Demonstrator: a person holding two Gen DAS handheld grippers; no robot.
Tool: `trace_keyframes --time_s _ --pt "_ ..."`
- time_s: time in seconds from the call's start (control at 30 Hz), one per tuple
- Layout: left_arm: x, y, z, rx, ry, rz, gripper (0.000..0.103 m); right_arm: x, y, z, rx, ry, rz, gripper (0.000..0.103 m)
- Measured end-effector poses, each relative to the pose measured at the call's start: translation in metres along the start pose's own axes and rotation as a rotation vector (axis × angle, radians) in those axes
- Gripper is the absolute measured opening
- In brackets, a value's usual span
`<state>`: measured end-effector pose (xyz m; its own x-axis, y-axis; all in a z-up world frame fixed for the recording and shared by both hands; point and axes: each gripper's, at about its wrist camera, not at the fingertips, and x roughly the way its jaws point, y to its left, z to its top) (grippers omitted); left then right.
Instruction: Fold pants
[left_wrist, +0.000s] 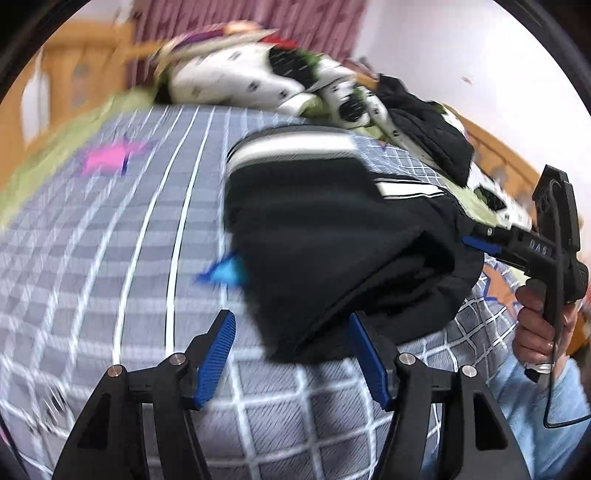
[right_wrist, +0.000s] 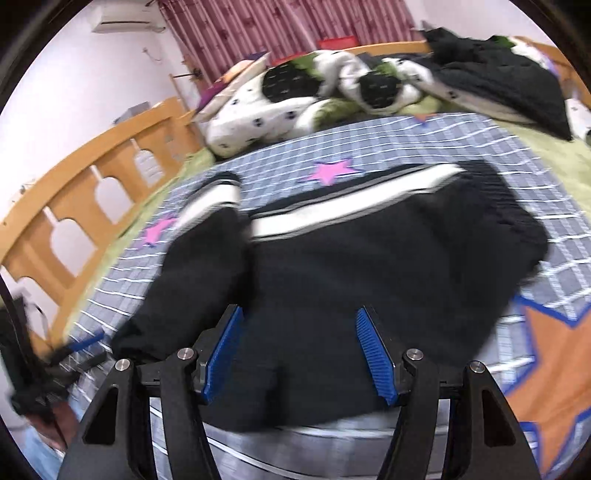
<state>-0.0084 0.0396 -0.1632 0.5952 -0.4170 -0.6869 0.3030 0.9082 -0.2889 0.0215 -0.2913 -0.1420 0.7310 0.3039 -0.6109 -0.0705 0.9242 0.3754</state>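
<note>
Black pants (right_wrist: 369, 258) with white side stripes lie folded over on the grey checked bedspread (right_wrist: 369, 136); they also show in the left wrist view (left_wrist: 332, 236). My left gripper (left_wrist: 293, 328) is open and empty, just in front of the pants' near edge. My right gripper (right_wrist: 299, 325) is open and empty, over the pants' near part. In the left wrist view the right gripper (left_wrist: 476, 242) sits at the pants' right edge, held by a hand (left_wrist: 535, 325). The left gripper (right_wrist: 85, 345) appears blurred at the left of the right wrist view.
A white, black and green quilt (right_wrist: 303, 96) and a dark garment (right_wrist: 498, 77) are piled at the far side of the bed. A wooden bed rail (right_wrist: 92, 199) runs along the left. Red curtains (right_wrist: 295, 26) hang behind.
</note>
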Motion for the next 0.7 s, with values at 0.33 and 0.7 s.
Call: trace_keyframes --time_s 0.33,0.7 --pt "0.030 -0.009 -0.011 -0.021 0.027 -0.089 0.062 0.061 0.051 0.005 0.066 0.140 0.121 0.057" --pt "0.044 -0.042 -0.019 -0.037 -0.039 -0.082 0.061 0.019 0.058 0.039 -0.004 0.012 0.228 0.017"
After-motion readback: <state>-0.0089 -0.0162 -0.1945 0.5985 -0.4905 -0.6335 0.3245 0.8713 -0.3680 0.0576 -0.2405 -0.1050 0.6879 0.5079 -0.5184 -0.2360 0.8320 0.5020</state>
